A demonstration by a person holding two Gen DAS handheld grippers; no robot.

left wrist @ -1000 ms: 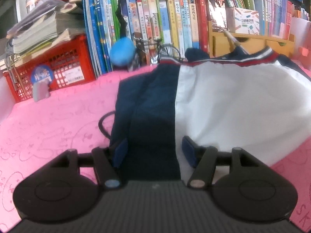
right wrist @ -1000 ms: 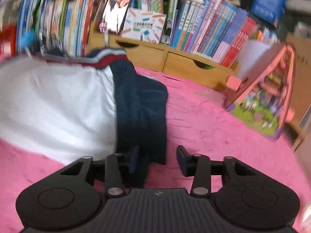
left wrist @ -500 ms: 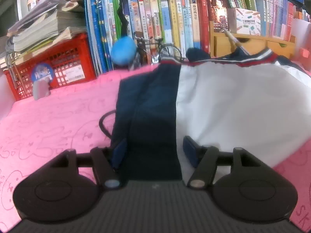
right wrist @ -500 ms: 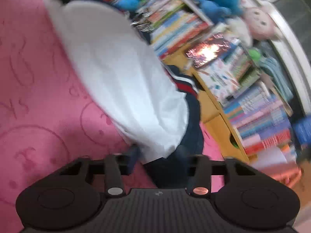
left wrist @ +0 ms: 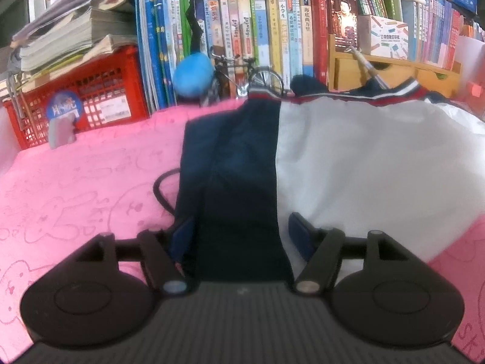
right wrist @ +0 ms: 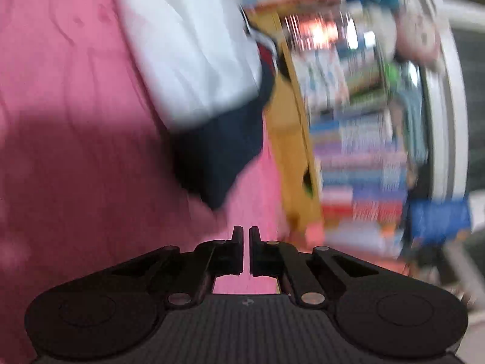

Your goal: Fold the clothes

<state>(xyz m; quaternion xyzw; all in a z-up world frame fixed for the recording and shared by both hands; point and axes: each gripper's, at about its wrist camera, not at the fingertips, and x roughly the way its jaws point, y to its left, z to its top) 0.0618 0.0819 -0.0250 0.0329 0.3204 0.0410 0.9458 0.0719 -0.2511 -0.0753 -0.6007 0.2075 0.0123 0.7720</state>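
A white jacket [left wrist: 363,166] with a navy sleeve [left wrist: 230,157] and a red-striped collar lies spread on the pink blanket [left wrist: 75,182]. My left gripper [left wrist: 239,224] sits low over its near edge. Its jaws are opening, with the navy sleeve lying between the fingers and the right finger resting on white cloth. In the blurred, rolled right wrist view, my right gripper [right wrist: 246,230] is shut with nothing between its fingers. It hovers over the pink blanket [right wrist: 75,121]. The jacket's navy corner [right wrist: 221,157] and white body [right wrist: 194,45] lie ahead of it, apart from the fingertips.
A red crate [left wrist: 91,100] under stacked papers stands at the back left. Beside it are a row of books [left wrist: 272,30], a blue plush ball [left wrist: 192,74] and a toy bicycle [left wrist: 245,75]. A wooden drawer unit [left wrist: 394,72] backs the jacket. A black cable [left wrist: 160,188] loops left of the sleeve.
The right gripper rolled strongly, came off the jacket's navy corner and shut empty. The left gripper stayed put while its jaws widened a little.
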